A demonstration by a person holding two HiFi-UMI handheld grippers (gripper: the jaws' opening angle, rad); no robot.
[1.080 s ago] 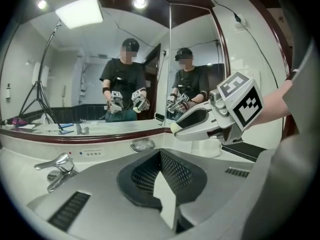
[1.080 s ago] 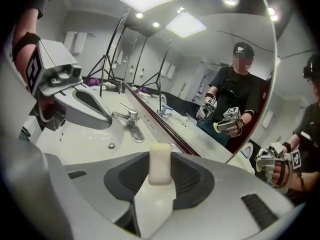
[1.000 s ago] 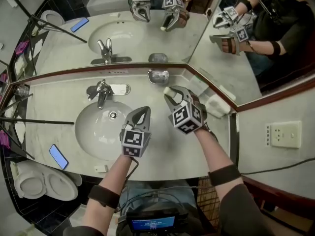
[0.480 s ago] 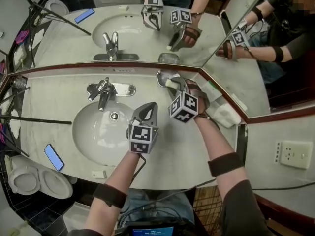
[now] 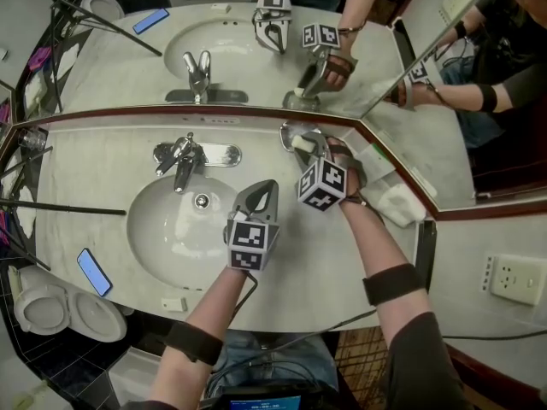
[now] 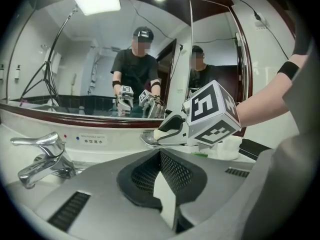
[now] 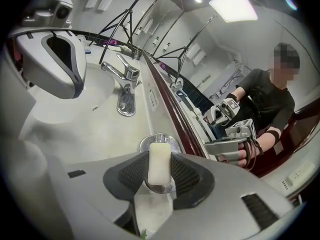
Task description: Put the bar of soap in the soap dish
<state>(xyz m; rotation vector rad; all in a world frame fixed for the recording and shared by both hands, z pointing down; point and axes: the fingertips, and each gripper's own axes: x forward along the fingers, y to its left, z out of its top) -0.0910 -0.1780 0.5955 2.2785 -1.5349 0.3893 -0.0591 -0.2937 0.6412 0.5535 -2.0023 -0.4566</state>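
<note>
The pale bar of soap (image 7: 159, 164) stands on end between the pads of my right gripper (image 7: 159, 176), its lower end in the small shiny soap dish (image 7: 172, 143) by the mirror. The jaws have just been opening a little; the pads still touch the soap. In the head view the right gripper (image 5: 301, 146) reaches over the soap dish (image 5: 287, 131) at the back of the counter. The left gripper view shows the soap (image 6: 160, 133) at the dish (image 6: 146, 140). My left gripper (image 5: 262, 188) is shut and empty, hovering at the basin's right rim.
A chrome faucet (image 5: 181, 162) stands behind the basin (image 5: 167, 229). A white folded cloth (image 5: 398, 202) lies right of the dish. A phone (image 5: 94, 272) lies at the counter's front left. Mirrors line the back and right; tripod legs (image 5: 60, 208) cross the left side.
My right gripper has moved toward the mirror and down, bringing the soap onto the dish. The left gripper has sunk a little by the basin.
</note>
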